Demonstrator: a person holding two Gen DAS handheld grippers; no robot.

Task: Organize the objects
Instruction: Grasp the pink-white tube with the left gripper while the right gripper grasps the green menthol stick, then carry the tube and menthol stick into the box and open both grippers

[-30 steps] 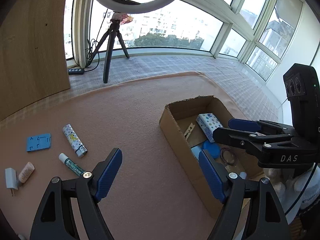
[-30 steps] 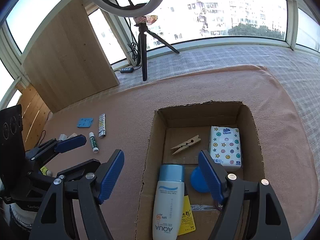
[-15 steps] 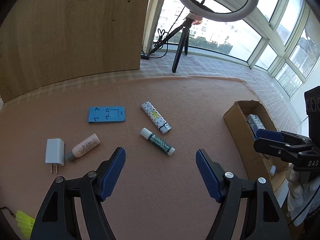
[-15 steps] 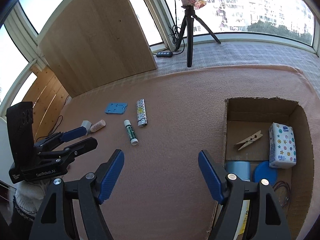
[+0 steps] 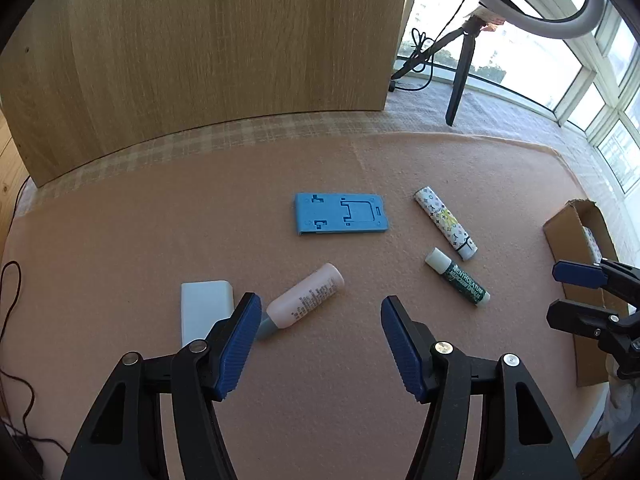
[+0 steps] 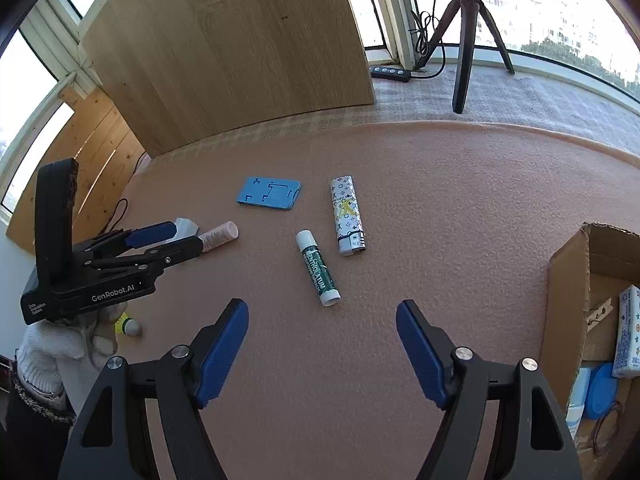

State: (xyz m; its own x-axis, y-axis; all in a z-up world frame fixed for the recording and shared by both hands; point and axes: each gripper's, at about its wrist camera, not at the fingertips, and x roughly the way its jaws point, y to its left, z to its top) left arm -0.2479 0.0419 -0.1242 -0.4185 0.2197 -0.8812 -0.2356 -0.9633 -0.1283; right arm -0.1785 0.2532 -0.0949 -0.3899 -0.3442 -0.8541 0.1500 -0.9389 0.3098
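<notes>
On the pink mat lie a blue phone stand (image 5: pixel 341 213), a patterned lighter (image 5: pixel 445 222), a green lip balm stick (image 5: pixel 458 277), a small pink bottle (image 5: pixel 305 301) and a white charger (image 5: pixel 205 310). My left gripper (image 5: pixel 320 344) is open and empty, just short of the pink bottle. My right gripper (image 6: pixel 322 354) is open and empty, just short of the lip balm (image 6: pixel 318 267). The lighter (image 6: pixel 346 215), the stand (image 6: pixel 268 193) and the left gripper (image 6: pixel 160 240) over the bottle (image 6: pixel 219 235) show in the right wrist view. The cardboard box (image 6: pixel 576 280) is at the right.
The box holds a tissue pack (image 6: pixel 628 332), a clothespin (image 6: pixel 600 312), a blue lid (image 6: pixel 600 390) and more. A wooden panel (image 5: pixel 200 60) stands behind the mat. A ring light tripod (image 6: pixel 466 36) and a power strip (image 6: pixel 390 73) are at the back. A small yellow-green object (image 6: pixel 127 325) lies by the gloved hand.
Both grippers have swung left, away from the box, and come low over the loose items. The left now faces the pink bottle, the right the lip balm. Both stay open.
</notes>
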